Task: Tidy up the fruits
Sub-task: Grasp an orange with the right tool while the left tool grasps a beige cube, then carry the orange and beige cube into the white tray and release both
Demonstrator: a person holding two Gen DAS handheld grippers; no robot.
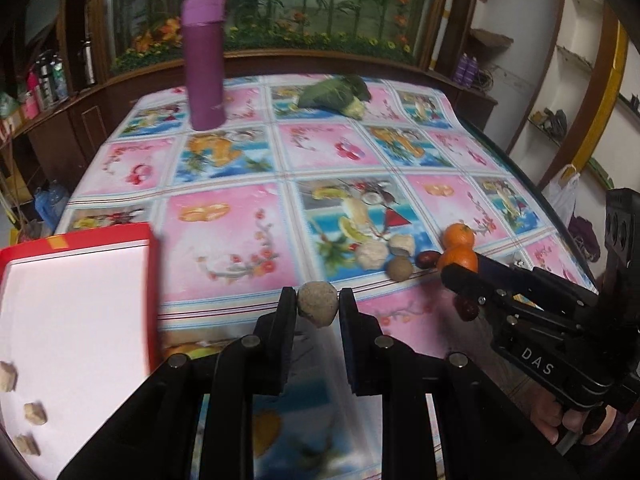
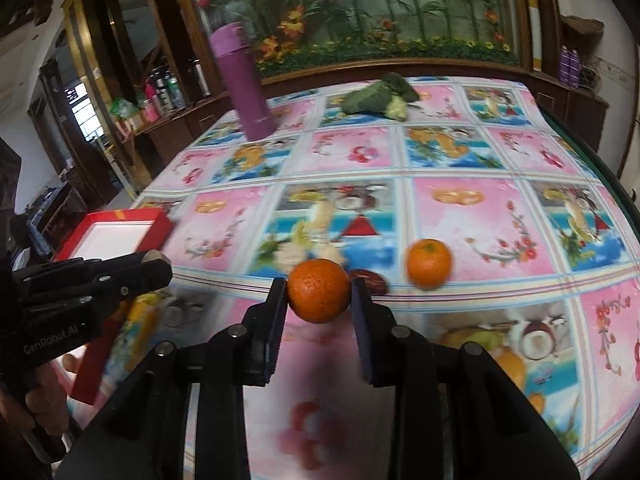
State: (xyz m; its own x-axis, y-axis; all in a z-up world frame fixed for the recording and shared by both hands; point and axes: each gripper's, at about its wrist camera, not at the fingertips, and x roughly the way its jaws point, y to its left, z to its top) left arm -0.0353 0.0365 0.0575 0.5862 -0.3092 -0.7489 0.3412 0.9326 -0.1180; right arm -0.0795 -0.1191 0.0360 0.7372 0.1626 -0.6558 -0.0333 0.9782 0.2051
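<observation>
Only dimpled orange mandarin (image 2: 319, 296), claw-pinched

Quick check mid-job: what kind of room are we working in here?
Most likely a home living or dining room: a table with a fruit-print tablecloth, a large wood-framed aquarium behind it, and shelves of household bottles to the side.

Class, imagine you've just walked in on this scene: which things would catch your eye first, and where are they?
Each gripper clamps something: the right gripper holds an orange, the left gripper a brownish round fruit. A tall purple flask stands at the table's far left, and a red box lies at the near left.
</observation>
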